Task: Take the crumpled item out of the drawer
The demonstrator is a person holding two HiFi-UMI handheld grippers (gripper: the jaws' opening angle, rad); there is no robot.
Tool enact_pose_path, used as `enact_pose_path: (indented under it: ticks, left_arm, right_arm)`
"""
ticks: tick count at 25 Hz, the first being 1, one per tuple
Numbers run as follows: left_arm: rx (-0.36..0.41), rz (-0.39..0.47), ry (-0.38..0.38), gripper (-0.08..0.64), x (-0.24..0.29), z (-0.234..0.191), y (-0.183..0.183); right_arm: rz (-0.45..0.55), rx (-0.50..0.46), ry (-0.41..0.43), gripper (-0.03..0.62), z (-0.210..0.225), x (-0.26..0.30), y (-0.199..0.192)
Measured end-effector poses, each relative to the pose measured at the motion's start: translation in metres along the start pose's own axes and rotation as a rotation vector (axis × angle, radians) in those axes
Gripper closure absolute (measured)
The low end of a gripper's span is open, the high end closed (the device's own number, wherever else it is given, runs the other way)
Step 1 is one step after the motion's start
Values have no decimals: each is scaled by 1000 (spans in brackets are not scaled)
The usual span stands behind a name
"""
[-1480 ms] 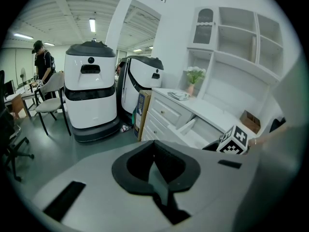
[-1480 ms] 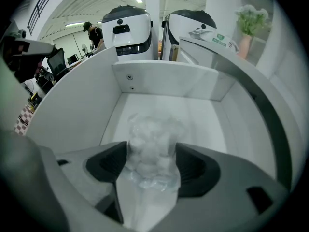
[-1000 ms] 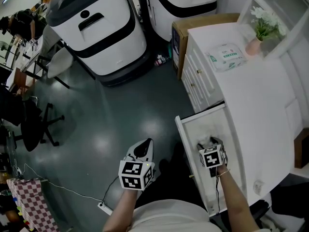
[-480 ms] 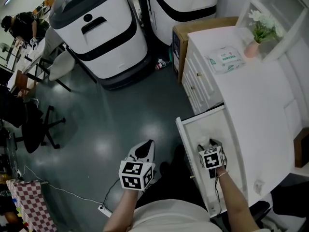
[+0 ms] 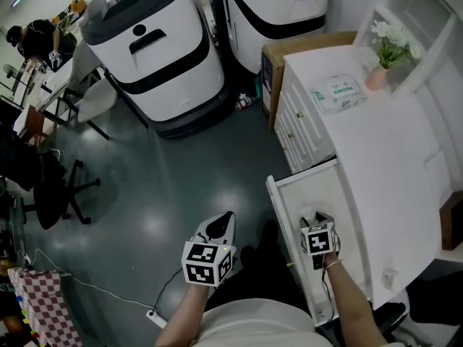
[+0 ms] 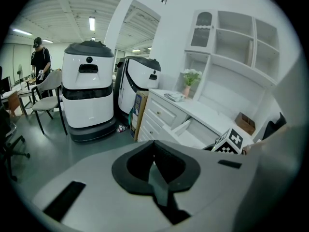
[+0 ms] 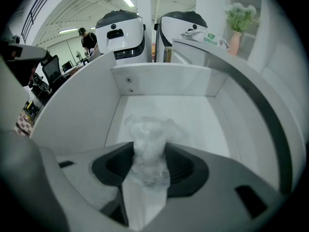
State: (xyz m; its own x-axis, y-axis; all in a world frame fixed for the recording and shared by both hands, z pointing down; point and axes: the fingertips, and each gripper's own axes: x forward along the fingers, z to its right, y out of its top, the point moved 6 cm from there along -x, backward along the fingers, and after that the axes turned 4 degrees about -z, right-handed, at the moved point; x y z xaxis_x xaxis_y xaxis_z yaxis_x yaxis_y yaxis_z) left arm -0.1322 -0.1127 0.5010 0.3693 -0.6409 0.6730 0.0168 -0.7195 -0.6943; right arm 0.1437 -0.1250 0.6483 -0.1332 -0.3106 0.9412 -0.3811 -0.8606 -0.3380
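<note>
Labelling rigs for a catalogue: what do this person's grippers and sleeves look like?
The left gripper and right gripper have grey bodies, black-lined jaws and a black-and-white marker cube each. Forearms bare; top off-white. The right jaws are closing on crumpled plastic.

From above, the right gripper (image 5: 317, 221), its jaws closing on the crumpled item (image 7: 147, 146), covers nearly all of it. The arm (image 5: 351, 302) hides the 6 o'clock end of the drawer (image 5: 312, 190). The pack (image 5: 337, 90) at 1 o'clock carries print too small to read. The checked cloth (image 5: 36, 306) at 7 o'clock is cut off by the edge.
</note>
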Motion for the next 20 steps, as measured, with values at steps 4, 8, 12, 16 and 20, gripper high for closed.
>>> enact_pose_path:
  ticks: [4,8,12,16,20]
  left_arm:
    - [6,8,-7,566,-5,1,0]
    - [14,17,-18,566,-9,4,1]
    - [25,28,-32,566,-11,7,0]
    - [37,33,-44,566,-16,10,-1]
    - [44,43,-53,566,-21,14,-2]
  right_arm:
    - [52,88,12,397,1,-15,1]
    - [131,152,10,402,1,-38,9]
    - [222,184,9,402,-4,-64,19]
    - [308,198,3,401,-10,-92,28]
    - [387,190,-2,402,-18,-120,34]
